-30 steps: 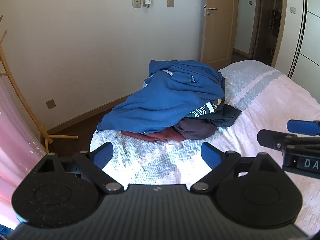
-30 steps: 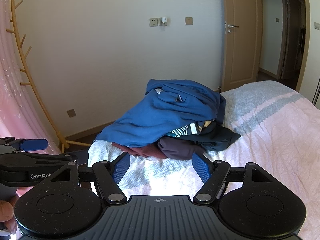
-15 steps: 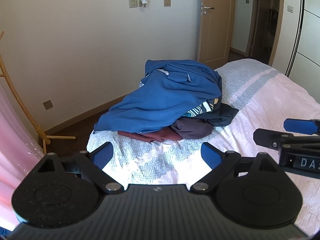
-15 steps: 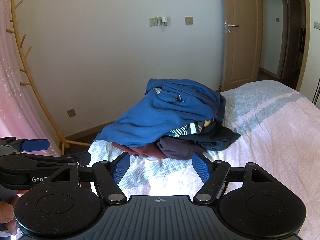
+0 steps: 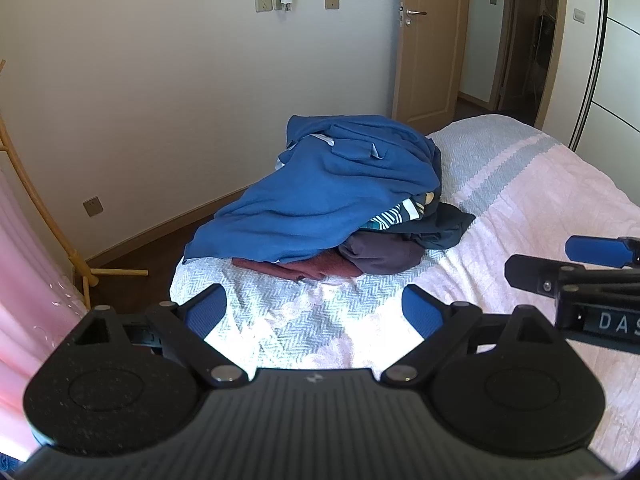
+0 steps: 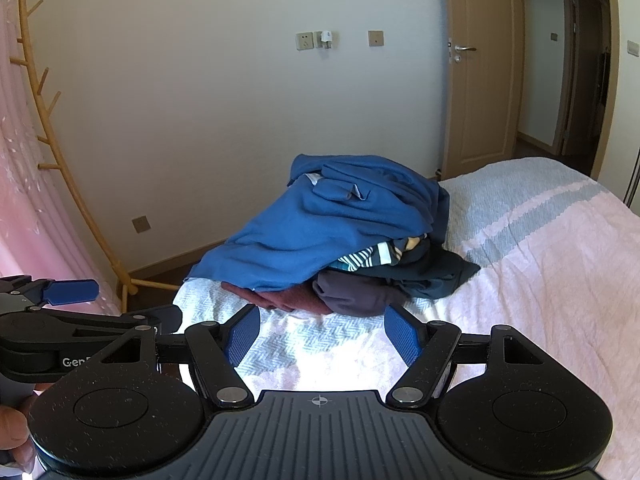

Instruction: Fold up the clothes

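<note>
A pile of clothes sits at the far corner of the bed (image 5: pixel 540 208). A big blue garment (image 5: pixel 336 192) drapes over the top; it also shows in the right wrist view (image 6: pixel 332 224). Under it lie a maroon piece (image 5: pixel 312 268), a dark grey piece (image 5: pixel 380 254), a dark teal piece (image 5: pixel 444 228) and a striped piece (image 5: pixel 386 216). My left gripper (image 5: pixel 314 310) is open and empty, short of the pile. My right gripper (image 6: pixel 322 330) is open and empty, just in front of the pile; it also shows side-on in the left wrist view (image 5: pixel 576 264).
The bed has a pink and grey-green patterned cover (image 6: pixel 540 248). A wooden coat stand (image 6: pixel 60 160) and a pink curtain (image 6: pixel 20 200) are at the left. A white wall (image 5: pixel 160 80) and a wooden door (image 5: pixel 428 40) lie beyond the bed.
The left gripper has shifted slightly left and forward, so the pile sits a bit closer in its view. The right gripper has barely moved. Both stay open.
</note>
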Available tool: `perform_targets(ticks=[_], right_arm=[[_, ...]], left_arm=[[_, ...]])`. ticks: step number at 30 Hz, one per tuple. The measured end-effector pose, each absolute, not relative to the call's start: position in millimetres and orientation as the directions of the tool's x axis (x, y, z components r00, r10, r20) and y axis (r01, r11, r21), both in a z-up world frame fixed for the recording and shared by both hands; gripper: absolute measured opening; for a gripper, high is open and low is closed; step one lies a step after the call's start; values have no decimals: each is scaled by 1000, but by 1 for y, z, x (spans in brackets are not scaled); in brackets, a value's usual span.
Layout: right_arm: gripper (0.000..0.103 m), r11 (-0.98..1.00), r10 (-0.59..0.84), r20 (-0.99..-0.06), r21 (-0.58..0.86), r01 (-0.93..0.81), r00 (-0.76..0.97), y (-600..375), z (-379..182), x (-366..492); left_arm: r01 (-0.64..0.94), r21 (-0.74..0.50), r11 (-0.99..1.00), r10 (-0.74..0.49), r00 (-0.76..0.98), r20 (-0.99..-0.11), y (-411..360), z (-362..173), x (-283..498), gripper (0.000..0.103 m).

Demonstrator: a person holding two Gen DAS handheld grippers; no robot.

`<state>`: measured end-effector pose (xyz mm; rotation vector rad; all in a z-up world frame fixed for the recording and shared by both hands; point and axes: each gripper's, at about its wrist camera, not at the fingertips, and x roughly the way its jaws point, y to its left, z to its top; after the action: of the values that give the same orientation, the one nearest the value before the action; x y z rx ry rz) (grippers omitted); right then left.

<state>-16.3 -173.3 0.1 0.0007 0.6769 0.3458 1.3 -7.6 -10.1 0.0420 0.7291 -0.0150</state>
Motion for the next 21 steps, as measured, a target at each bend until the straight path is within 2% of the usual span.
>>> perform_targets(ticks=[21], right_arm=[[72, 938, 333, -617, 140, -317, 713, -186, -6, -11]], left_arm=[[7, 45, 999, 26, 737, -676, -20, -11, -2, 93]])
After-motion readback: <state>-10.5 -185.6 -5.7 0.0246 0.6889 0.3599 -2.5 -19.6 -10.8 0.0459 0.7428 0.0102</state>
